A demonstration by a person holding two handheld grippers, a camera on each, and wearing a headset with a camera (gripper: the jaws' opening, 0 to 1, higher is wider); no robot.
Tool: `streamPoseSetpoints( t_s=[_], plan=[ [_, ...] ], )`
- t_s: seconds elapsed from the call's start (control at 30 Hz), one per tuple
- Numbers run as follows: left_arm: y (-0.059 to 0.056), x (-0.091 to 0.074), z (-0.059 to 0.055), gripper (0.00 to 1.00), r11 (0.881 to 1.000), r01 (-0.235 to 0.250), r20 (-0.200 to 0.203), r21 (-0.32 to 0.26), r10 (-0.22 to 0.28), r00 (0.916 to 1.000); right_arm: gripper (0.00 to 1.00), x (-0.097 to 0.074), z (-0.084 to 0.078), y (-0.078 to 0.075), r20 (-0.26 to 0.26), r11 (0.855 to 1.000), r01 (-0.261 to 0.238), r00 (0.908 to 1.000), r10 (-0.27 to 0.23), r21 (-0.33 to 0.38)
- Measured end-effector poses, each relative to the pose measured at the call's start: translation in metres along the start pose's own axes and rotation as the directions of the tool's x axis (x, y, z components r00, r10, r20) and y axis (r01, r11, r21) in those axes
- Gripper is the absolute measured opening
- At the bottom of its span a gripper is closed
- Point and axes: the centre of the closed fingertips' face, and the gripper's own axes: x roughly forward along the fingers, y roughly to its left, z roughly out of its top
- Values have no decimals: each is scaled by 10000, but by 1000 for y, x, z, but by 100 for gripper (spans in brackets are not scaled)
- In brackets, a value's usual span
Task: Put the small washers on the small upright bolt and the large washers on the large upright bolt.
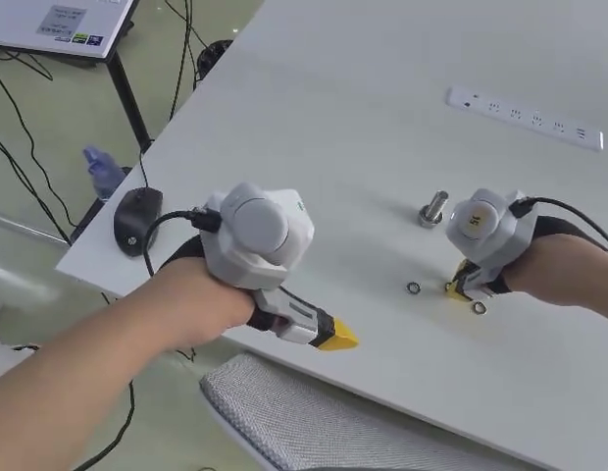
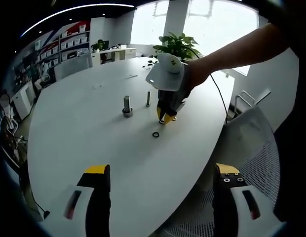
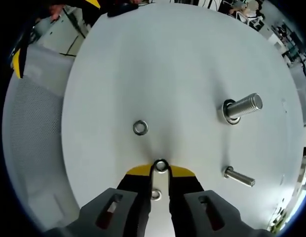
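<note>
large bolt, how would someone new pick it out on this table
On the white table, look beside the right gripper, toward the power strip. The large bolt stands upright there, threaded and far thicker than the slim small bolt next to it.

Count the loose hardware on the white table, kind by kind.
silver metal ring washers: 3
large upright silver threaded bolt: 1
small upright silver threaded bolt: 1
Total: 5
</note>
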Motion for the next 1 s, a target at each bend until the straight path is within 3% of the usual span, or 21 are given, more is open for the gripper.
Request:
streamPoseSetpoints(
  t_s=[0.27, 0.57, 0.67, 0.73, 1.0],
  plan=[
    [1, 2, 2, 86, 10000, 50, 8, 77, -50, 10000, 12, -10, -12, -7, 33, 9995, 65, 10000, -66, 301],
    [-2, 7, 7, 87, 9998, 132, 86, 138, -133, 9999, 12, -25, -36, -20, -22, 9973, 328, 9995, -327, 664],
    [0, 8, 5, 88, 9998, 81, 54, 174, -82, 10000, 12, -34, -39, -29, 182, 9940, 464, 9987, -484, 991],
    [3, 8, 3, 89, 10000, 5, 49, 64, -5, 10000, 12, -30, -48, -36, 189, 9931, 471, 9986, -494, 1073],
    [7, 7, 2, 91, 9999, -131, 44, 27, 131, 9999, 12, -43, -51, -52, 230, 9902, 591, 9978, -625, 1268]
  ],
)
